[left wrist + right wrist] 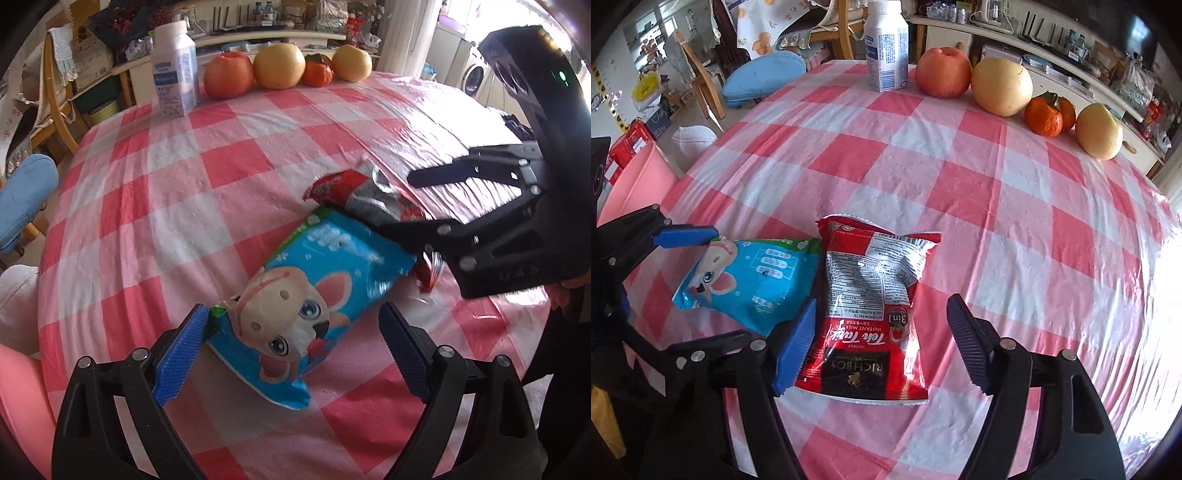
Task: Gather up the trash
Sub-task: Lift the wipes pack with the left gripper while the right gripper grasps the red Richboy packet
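The left wrist view is showing the blue wrapper (314,295) face up with its cartoon animal, lying between the wide-standing jaws of the left gripper (291,332), one pad touching its edge, the other apart. The red packet (365,195) is half hidden there behind the right gripper (376,203).

The right wrist view is showing that red packet (868,310) whole, lying flat on the checked tablecloth (997,206) between the right gripper (882,339) jaws, which are standing fairly wide; whether the pads are touching it I cannot tell. The two wrappers are lying side by side, overlapping. A milk carton (886,48) and fruit (1001,86) are standing at the far edge. A pink bin (639,184) is showing beside the table, its contents hidden.
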### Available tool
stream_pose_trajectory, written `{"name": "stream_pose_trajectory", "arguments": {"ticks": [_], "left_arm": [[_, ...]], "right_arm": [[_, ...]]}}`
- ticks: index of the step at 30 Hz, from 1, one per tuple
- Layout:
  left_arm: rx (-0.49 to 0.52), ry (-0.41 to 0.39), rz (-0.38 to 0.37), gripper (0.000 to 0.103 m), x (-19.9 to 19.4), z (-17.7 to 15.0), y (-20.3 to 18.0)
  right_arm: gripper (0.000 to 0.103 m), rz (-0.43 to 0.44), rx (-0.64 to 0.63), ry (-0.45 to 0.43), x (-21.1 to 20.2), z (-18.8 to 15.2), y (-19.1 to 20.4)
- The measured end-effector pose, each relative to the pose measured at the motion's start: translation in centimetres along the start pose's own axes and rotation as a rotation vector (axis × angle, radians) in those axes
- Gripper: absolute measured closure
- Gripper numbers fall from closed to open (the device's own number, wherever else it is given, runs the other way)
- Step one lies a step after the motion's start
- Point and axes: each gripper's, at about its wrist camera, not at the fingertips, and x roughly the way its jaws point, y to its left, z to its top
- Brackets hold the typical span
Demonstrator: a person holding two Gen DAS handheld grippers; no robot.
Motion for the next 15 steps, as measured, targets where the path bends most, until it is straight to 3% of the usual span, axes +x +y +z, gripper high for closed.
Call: {"name": "stream_pose_trajectory", "arguments": {"ticks": [6,10,15], "left_arm": [[0.022,-0.010,0.012,0.012,-0.2,0.1,-0.4],[0.034,-0.022,0.031,0.012,-0.2,0.5,-0.6],[0.053,-0.011,0.054,0.011,0.7,1.0,-0.8]], "right_arm": [[0.030,-0.118,-0.034,-0.008,-0.4,0.4,-1.2],[0.023,-0.077,-0.005,-0.005,-0.6,0.8,-2.0],[0.019,-0.067,-0.089,0.001,-0.1,1.3,-1.2]]}}
